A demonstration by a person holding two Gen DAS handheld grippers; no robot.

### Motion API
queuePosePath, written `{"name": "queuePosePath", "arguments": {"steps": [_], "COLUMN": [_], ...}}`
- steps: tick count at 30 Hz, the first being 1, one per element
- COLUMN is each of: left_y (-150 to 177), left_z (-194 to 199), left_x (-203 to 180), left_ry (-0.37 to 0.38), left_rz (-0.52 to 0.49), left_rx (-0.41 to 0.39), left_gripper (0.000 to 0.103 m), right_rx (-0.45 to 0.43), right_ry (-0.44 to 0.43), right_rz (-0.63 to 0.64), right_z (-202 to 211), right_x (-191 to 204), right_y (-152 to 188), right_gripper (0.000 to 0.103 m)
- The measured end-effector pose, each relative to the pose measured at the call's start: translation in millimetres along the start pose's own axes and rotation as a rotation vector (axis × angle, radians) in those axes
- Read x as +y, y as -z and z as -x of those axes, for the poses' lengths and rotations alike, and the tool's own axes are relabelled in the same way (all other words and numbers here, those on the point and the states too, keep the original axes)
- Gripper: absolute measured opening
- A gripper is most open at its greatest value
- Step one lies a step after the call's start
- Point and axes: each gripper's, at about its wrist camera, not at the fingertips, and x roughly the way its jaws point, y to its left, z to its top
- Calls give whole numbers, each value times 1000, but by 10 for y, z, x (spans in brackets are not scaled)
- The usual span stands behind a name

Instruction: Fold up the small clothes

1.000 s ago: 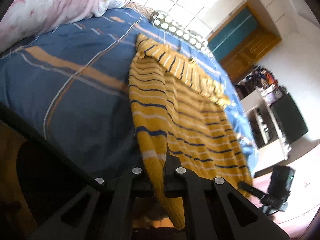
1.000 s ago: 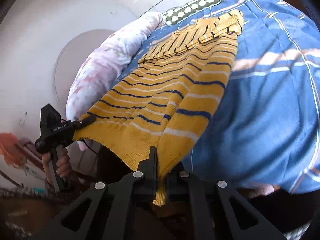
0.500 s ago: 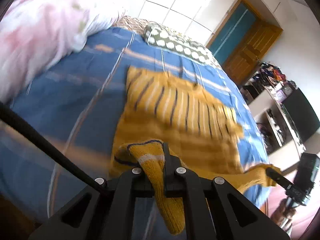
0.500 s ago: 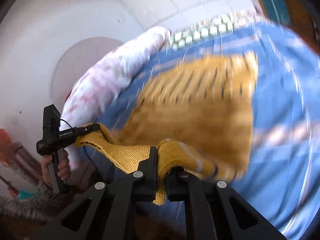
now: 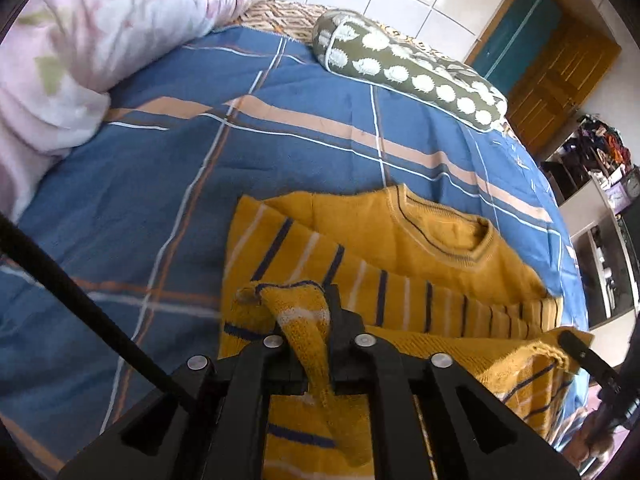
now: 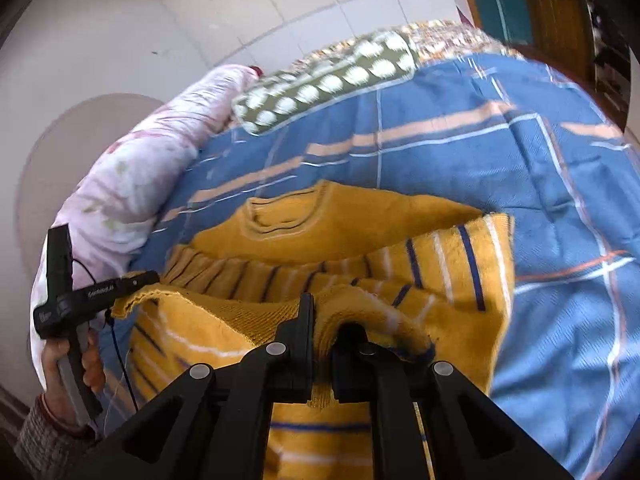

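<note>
Your left tool (image 5: 320, 340) is clamped shut on one bottom corner of the mustard-yellow knitted sweater with navy and white stripes (image 5: 400, 264), and your right tool (image 6: 320, 328) is clamped on the other corner; in each wrist view a fold of hem is pinched between the jaws with knit draping over the fingers. The other tool shows at the edge of each view, with a hand (image 6: 72, 364) on the grip in the right wrist view.

The sweater lies on the bed with the blue plaid sheet (image 5: 180, 184), well clear of the pink floral quilt (image 5: 80, 40) and the olive pillow with white dots (image 5: 400, 68) at the head. Its long axis runs straight away from you: hem at your tools, round ribbed neckline (image 5: 444, 232) at the far end, pointing toward the pillow. The bottom half hangs lifted and doubled over the chest, and a striped sleeve (image 5: 400, 296) lies folded crosswise between the hem and the neckline.

What the next move appears to turn on is that the neckline sits directly ahead of both tools, beyond the sleeve band. Neither hand looks clearly nearer, and the hem edge strung between them runs roughly parallel to the shoulder line. I judge that you carry both corners forward together along that axis, keeping them level, and set the hem down just short of the collar. If one side leads, the fold will likely land skewed.
</note>
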Motion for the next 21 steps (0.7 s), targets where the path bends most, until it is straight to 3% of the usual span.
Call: {"name": "queuePosePath", "arguments": {"steps": [5,8,9,10,12,14,16,21], "left_y": [-225,-236,-242,-249,-285,-289,-276,-9], "left_z": [-179,-147,-125,-101,-76,-11,60,401], "left_x": [239,394,442,501,595,687,734,726], "left_ry": [169,251,267,274,284,255,235,206], "left_rz": [149,237,266,295,333,348,337,256], "left_rx": [51,38,27,13,1,-3,-8,-13], "left_gripper": [20,42,51,54,55,55,55,57], "right_rx": [41,29,25,17,-8,-32,-62,-94], "right_ry": [-23,-66,-83,-97,-83,-49,8,-3], "right_rz": [-158,-243,-267,-299,-335,-347,-350,-309], "right_z": [-394,-491,-507,-526,-525,-497,-411,113], "right_x": [-370,-520,-556,-598,-635,-662,-690,-814], "right_y": [-256,-345,-372,-402,-461,-525,-602,-491], "right_gripper": [20,37,46,53,56,64,66,67]}}
